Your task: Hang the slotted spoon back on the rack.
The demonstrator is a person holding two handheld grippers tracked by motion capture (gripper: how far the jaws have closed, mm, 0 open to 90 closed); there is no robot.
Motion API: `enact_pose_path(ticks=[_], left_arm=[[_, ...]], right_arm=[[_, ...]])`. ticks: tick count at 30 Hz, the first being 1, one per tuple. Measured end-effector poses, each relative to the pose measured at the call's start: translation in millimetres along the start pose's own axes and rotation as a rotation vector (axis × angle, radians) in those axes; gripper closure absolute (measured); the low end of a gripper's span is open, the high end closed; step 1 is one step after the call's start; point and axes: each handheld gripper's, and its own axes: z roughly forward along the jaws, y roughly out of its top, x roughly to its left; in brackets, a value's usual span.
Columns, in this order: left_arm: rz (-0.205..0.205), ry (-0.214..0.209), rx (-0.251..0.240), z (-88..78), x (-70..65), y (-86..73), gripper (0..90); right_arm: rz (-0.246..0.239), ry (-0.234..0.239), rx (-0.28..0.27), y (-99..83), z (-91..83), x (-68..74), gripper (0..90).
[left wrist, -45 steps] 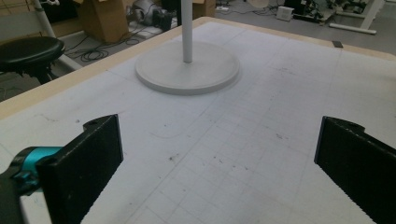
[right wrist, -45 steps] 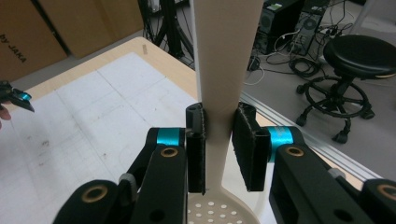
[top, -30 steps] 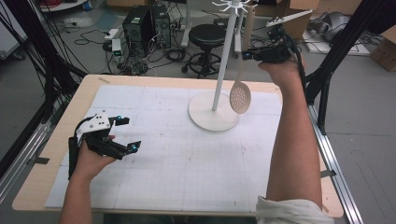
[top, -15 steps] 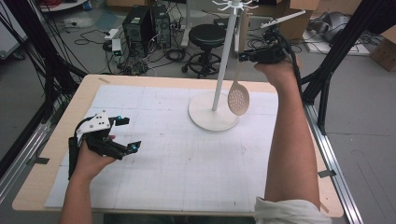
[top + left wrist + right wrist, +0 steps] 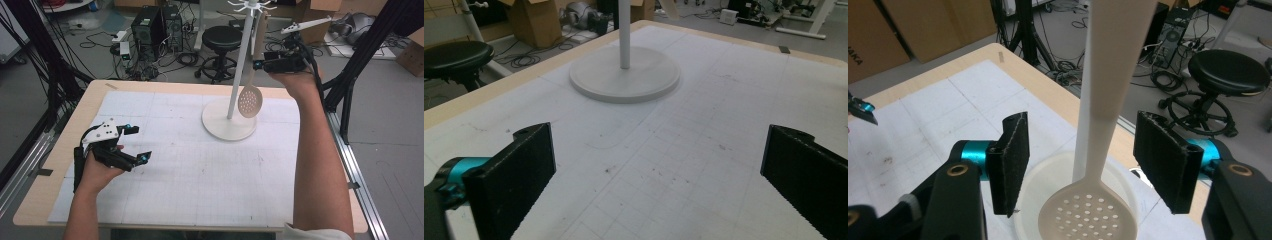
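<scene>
A white slotted spoon (image 5: 250, 100) hangs bowl-down beside the pole of a white hook stand (image 5: 240, 65), whose round base (image 5: 220, 125) sits at the table's far middle. My right gripper (image 5: 260, 64) is raised at the spoon's handle. In the right gripper view its jaws (image 5: 1088, 160) have just been opening and stand apart on either side of the spoon (image 5: 1088, 215) handle, with gaps on both sides. My left gripper (image 5: 139, 143) rests low at the table's left, open and empty. In its own view the left gripper (image 5: 659, 165) faces the stand base (image 5: 624, 75).
The table (image 5: 65, 200) is covered by a white gridded mat (image 5: 200, 180). Beyond its far edge are a black stool (image 5: 222, 37), computer towers (image 5: 150, 25) and cables on the floor. Black frame posts (image 5: 360, 65) rise close to the right edge.
The right gripper's jaws, shut on the spoon handle a second ago, have spread off it. The spoon has swung slightly toward the pole. The left hand has stayed put.
</scene>
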Motion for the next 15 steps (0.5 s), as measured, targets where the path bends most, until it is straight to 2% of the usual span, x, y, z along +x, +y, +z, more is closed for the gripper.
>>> enact_pose_path(ticks=[10, 15], left_arm=[[0.002, -0.007, 0.006, 2.5, -1.4, -0.1, 1.6], [0.000, -0.012, -0.004, 0.9, -1.4, 0.2, 1.7]], right_arm=[[-0.029, 0.054, -0.021, -22.5, -8.9, 11.2, 32.5], [-0.049, 0.081, -0.055, -34.4, -13.0, 18.3, 28.4]])
